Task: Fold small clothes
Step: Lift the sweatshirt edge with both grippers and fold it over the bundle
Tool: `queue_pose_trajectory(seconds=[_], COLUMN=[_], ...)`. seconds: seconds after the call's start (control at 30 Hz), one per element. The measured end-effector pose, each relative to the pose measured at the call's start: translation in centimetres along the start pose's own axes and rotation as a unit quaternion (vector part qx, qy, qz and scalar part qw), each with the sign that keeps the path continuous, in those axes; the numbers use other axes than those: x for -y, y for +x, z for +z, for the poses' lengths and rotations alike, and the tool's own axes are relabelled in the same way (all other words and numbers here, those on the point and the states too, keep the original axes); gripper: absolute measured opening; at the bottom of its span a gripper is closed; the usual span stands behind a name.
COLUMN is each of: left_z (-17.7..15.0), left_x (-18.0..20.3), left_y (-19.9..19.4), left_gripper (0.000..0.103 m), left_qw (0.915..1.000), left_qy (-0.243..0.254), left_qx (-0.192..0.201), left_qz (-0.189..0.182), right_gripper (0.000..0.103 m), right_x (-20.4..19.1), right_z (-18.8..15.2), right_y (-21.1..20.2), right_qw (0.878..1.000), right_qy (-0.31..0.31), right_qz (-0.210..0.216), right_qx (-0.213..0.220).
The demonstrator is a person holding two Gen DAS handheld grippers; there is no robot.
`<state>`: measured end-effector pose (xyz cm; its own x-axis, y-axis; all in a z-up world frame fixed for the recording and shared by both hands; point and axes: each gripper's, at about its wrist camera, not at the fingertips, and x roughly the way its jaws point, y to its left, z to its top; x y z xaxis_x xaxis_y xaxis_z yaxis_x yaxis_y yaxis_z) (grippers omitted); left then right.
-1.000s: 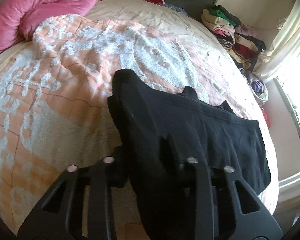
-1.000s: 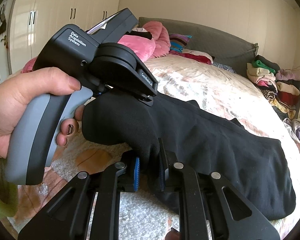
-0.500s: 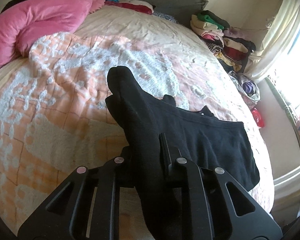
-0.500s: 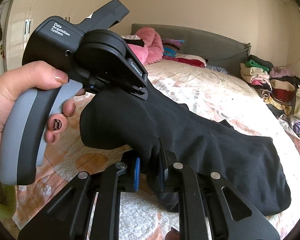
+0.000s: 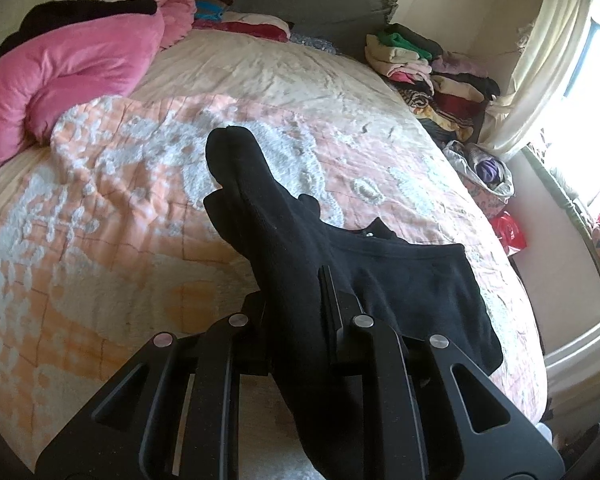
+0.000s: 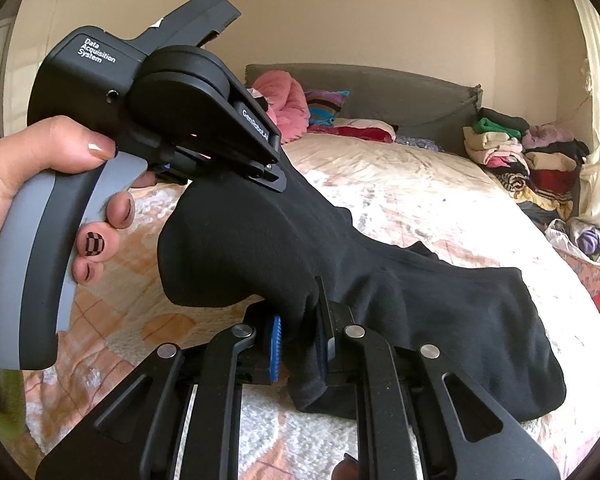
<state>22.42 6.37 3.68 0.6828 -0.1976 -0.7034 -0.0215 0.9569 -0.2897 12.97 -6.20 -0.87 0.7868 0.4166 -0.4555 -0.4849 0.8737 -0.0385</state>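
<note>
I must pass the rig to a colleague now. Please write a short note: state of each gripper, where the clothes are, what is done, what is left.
Left gripper: jaws shut on the black garment, at one edge.
Right gripper: jaws shut on the same garment, bunched between the blue pads.
The garment's held end is lifted over the orange-and-white blanket; its far end trails on the bed.
Folded pile sits at the far corner of the bed.
Done: both grips taken, cloth raised.
Left: probably bring the held edge over, lay it flat, release.
</note>
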Motion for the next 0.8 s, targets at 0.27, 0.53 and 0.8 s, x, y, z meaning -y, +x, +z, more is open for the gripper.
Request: queue_pose_trajectory(seconds=[0.27,0.53,0.8], left_z=[0.1,0.2,0.3], left_x=[2.0,4.1,6.3], left_y=[-0.4,-0.7,-0.5], left_gripper=[0.010,0.010,0.010], left_qw=[0.9999,0.9997,0.9993], left_qy=[0.011,0.021,0.035], left_qx=[0.003,0.010,0.012], left_qz=[0.007,0.011,0.009], right_gripper=[0.012,0.012,0.012], right_x=[1.7,3.5,4.8], right_z=[0.0,-0.1,-0.3], right_y=[-1.1,-2.2,-3.3], right_qw=[1.000,0.999,0.998], right_qy=[0.019,0.042,0.060], right_qz=[-0.001,-0.002,-0.010], right_qx=[0.009,0.017,0.023])
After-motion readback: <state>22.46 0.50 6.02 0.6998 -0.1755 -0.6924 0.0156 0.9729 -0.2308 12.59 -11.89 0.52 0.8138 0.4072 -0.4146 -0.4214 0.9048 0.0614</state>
